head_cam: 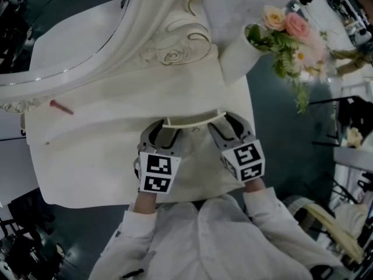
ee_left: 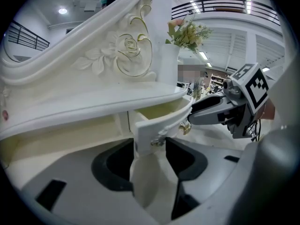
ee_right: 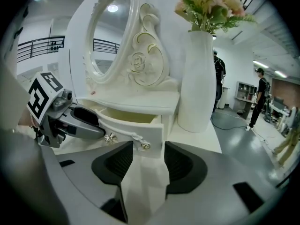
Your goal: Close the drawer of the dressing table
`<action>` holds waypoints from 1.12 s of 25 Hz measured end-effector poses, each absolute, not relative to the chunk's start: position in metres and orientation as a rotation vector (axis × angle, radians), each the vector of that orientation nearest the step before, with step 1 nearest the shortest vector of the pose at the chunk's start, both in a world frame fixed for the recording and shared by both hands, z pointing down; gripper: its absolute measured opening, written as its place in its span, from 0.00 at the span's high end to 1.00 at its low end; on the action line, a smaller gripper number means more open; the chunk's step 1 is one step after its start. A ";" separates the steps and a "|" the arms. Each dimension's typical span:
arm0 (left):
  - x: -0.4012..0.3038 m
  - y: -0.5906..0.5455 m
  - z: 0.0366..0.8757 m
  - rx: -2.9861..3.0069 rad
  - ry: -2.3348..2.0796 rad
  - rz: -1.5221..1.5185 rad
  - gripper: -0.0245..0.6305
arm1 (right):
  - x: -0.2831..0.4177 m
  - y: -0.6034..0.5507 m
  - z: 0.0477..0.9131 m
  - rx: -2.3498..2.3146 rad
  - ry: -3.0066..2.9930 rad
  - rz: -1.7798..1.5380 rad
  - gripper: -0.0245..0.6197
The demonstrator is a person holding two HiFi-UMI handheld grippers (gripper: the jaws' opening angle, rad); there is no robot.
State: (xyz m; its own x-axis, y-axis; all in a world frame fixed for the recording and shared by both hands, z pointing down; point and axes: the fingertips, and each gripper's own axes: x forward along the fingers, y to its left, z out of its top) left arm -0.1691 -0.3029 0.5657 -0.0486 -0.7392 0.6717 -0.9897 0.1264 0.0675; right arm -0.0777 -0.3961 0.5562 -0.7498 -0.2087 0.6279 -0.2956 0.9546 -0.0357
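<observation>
The white dressing table [head_cam: 116, 150] has its shallow drawer [head_cam: 195, 120] pulled a little way out at the front. My left gripper [head_cam: 166, 132] is at the drawer's left end and my right gripper [head_cam: 228, 126] at its right end. In the left gripper view the drawer front [ee_left: 161, 123] and a gilt knob [ee_left: 158, 142] stand just ahead of the open left gripper [ee_left: 149, 146]. In the right gripper view the drawer front [ee_right: 136, 130] and a knob [ee_right: 145, 146] sit just beyond the open right gripper [ee_right: 149, 153]. No pad presses on anything.
An oval mirror [head_cam: 70, 34] in a carved frame rises at the table's back. A white vase of flowers [head_cam: 236, 54] stands at the back right corner. A small pink object [head_cam: 61, 107] lies on the left of the top. People [ee_right: 260, 97] stand far off.
</observation>
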 end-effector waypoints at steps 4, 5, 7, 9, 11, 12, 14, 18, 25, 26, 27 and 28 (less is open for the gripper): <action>-0.174 -0.305 0.566 1.656 -1.850 0.560 0.66 | -0.079 -0.400 0.558 0.355 -2.442 0.163 0.67; -0.175 -0.306 0.566 1.654 -1.850 0.559 0.66 | -0.080 -0.401 0.559 0.357 -2.445 0.161 0.66; -0.177 -0.308 0.566 1.649 -1.848 0.553 0.65 | -0.082 -0.403 0.559 0.363 -2.449 0.162 0.66; -0.179 -0.309 0.567 1.644 -1.846 0.544 0.65 | -0.085 -0.405 0.559 0.366 -2.454 0.162 0.66; -0.181 -0.311 0.567 1.639 -1.848 0.537 0.65 | -0.088 -0.406 0.558 0.359 -2.452 0.172 0.66; -0.182 -0.312 0.567 1.637 -1.849 0.534 0.66 | -0.089 -0.406 0.558 0.354 -2.449 0.176 0.66; -0.183 -0.313 0.567 1.635 -1.848 0.528 0.65 | -0.090 -0.407 0.560 0.351 -2.447 0.175 0.66; -0.188 -0.317 0.566 1.631 -1.858 0.518 0.65 | -0.095 -0.411 0.557 0.356 -2.453 0.173 0.66; -0.200 -0.323 0.563 1.610 -1.899 0.518 0.65 | -0.103 -0.416 0.556 0.378 -2.461 0.174 0.66; -0.201 -0.323 0.564 1.608 -1.900 0.515 0.66 | -0.105 -0.416 0.556 0.375 -2.462 0.175 0.66; -0.201 -0.323 0.564 1.606 -1.901 0.514 0.65 | -0.106 -0.417 0.556 0.372 -2.464 0.176 0.66; -0.201 -0.323 0.564 1.603 -1.904 0.516 0.65 | -0.107 -0.417 0.556 0.369 -2.467 0.174 0.66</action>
